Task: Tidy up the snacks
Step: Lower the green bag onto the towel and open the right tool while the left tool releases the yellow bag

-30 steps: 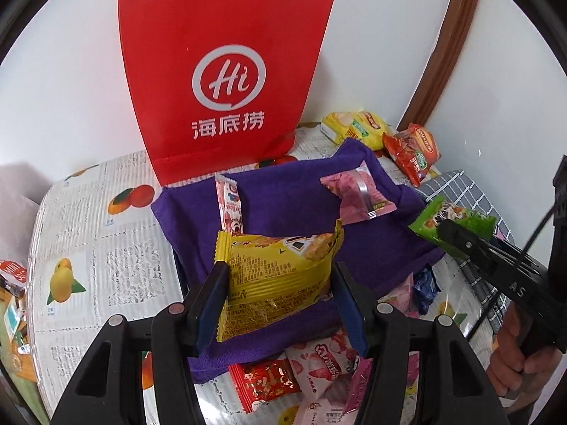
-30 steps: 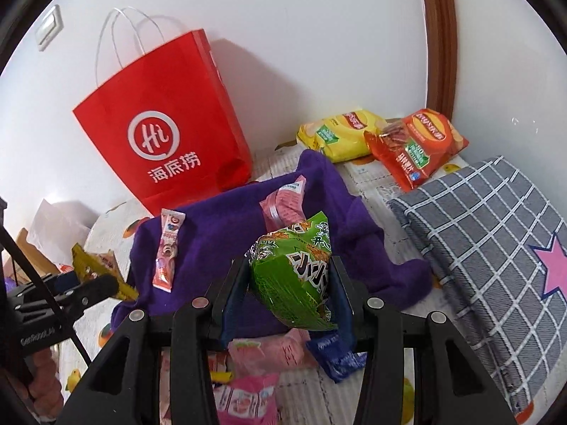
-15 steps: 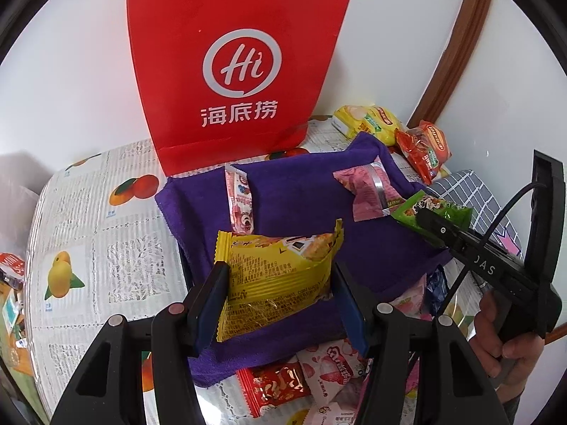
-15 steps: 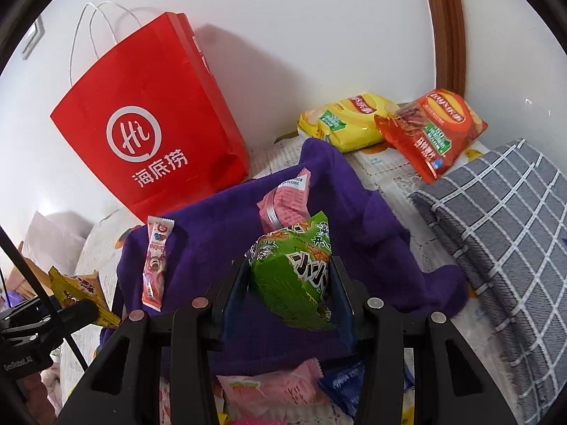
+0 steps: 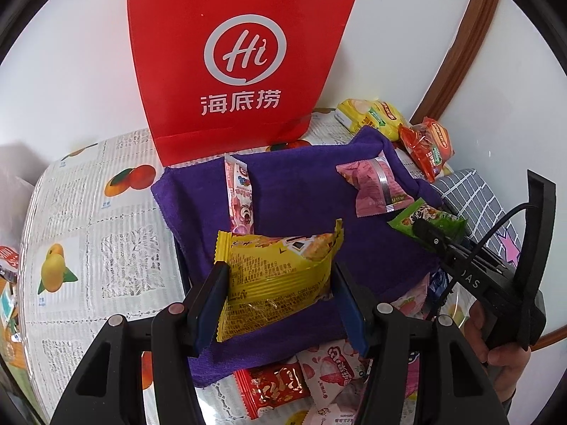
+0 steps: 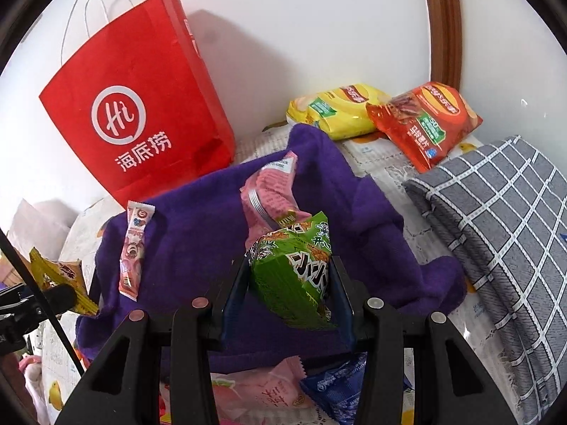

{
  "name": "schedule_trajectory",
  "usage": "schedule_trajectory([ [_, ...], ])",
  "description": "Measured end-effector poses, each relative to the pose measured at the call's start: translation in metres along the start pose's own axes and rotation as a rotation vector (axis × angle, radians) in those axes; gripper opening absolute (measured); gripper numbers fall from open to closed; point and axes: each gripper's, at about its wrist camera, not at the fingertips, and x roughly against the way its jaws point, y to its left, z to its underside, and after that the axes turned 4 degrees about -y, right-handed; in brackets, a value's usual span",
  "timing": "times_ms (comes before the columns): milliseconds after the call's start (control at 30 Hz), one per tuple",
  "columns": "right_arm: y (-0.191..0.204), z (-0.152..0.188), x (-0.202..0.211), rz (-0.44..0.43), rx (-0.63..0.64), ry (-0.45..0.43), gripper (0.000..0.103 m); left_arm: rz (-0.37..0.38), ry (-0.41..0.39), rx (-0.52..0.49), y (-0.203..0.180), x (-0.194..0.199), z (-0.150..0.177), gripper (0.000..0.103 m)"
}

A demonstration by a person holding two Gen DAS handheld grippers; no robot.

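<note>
Right tool (image 6: 288,283) around crinkly green packet (image 6: 294,279), perhaps foil.

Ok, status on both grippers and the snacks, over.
Left gripper shut on yellow packet. Right gripper shut on green packet. Both over purple towel; two pink snacks there.

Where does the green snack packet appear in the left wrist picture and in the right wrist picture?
Left wrist: the green snack packet is at the right, above the purple towel's edge, held by the right gripper.
Right wrist: the packet is in the lower centre, between the fingers.
Shared landmark: the red paper bag.
</note>
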Motion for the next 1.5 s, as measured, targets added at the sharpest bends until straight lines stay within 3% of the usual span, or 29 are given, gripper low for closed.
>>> schedule_trajectory([
  [1200,0.012,0.014,-0.021,-0.020,0.047,0.071,0.045,0.027,0.005,-0.009,-0.007,0.002,0.002,0.057],
  [1500,0.010,0.012,-0.016,-0.050,0.035,0.077,0.052,0.025,0.017,-0.009,-0.007,-0.003,0.003,0.057],
])
